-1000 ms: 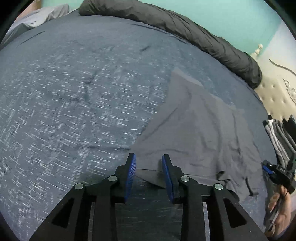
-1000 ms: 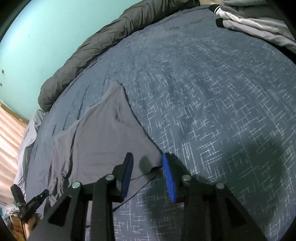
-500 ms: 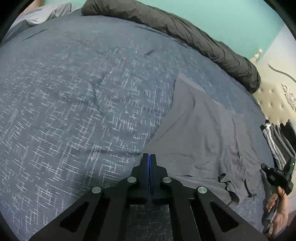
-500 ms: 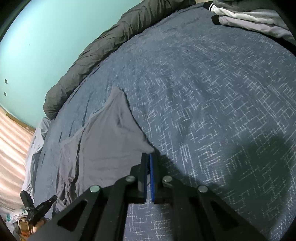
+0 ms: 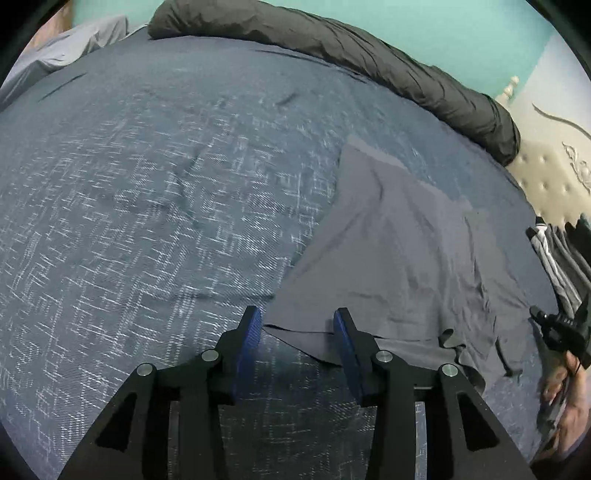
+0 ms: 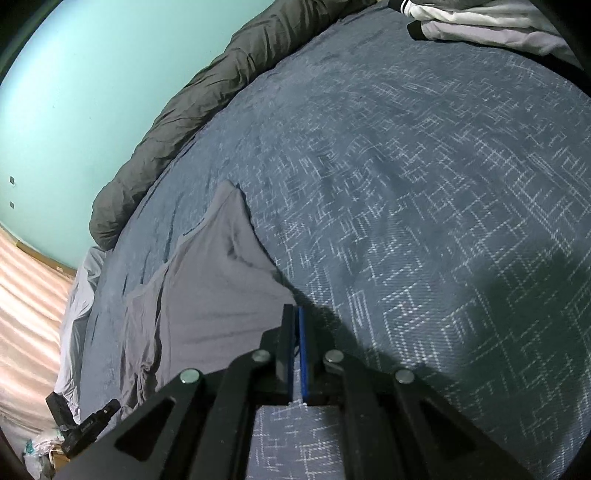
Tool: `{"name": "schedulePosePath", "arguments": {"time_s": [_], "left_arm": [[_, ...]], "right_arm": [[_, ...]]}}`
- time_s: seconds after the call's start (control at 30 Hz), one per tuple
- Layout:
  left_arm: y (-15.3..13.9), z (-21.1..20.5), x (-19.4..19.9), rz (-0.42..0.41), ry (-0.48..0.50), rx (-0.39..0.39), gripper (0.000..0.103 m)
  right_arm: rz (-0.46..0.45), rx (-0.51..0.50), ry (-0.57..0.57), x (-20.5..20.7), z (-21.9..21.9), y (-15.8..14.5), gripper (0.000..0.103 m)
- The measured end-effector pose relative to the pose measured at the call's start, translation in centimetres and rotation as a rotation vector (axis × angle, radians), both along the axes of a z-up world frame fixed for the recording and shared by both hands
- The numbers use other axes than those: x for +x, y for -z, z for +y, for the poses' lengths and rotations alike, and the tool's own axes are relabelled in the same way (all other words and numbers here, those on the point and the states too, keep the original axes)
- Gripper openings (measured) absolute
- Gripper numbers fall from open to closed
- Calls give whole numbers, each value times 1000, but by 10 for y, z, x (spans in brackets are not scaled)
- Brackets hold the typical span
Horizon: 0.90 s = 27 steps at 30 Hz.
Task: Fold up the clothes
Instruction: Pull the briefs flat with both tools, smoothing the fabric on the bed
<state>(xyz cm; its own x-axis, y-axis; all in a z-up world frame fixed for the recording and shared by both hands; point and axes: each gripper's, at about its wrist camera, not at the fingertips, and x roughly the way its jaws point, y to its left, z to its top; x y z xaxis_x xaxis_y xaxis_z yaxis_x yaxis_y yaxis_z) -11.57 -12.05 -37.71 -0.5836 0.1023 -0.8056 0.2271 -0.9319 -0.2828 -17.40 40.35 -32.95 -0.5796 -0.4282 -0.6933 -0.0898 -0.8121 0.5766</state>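
Observation:
A grey garment (image 5: 399, 258) lies spread on the blue patterned bedspread (image 5: 147, 206). My left gripper (image 5: 297, 328) is open, its blue pads either side of the garment's near corner, which lies flat between them. In the right wrist view the same garment (image 6: 207, 295) lies to the left. My right gripper (image 6: 295, 321) is shut on the garment's near right corner, the cloth pinched between the pads and pulled up slightly from the bedspread (image 6: 424, 184).
A rolled dark grey duvet (image 5: 369, 62) lies along the far edge by the teal wall. Stacked folded clothes (image 6: 480, 26) sit at the far right; they also show in the left wrist view (image 5: 561, 258). A padded headboard (image 5: 546, 177) is at the right.
My left gripper, shut half a second ago, has opened and the garment corner lies between its pads. My right gripper closed on its corner and has stayed shut.

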Motion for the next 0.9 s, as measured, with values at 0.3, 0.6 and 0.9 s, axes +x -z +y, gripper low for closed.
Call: {"name": "schedulePosePath", "arguments": {"time_s": [0.3,0.6,0.9], "left_arm": [[0,-3,0,-5,16,-40,9],[-10,-34,10,64,-73,-1,2],[4,-54,8,51,-149,148,2]], "right_arm": [[-8,-2,1,3,-1,2,2],[5,2,18,8,4,-1,2],[-4,17,54,-3,6,5,1]]}}
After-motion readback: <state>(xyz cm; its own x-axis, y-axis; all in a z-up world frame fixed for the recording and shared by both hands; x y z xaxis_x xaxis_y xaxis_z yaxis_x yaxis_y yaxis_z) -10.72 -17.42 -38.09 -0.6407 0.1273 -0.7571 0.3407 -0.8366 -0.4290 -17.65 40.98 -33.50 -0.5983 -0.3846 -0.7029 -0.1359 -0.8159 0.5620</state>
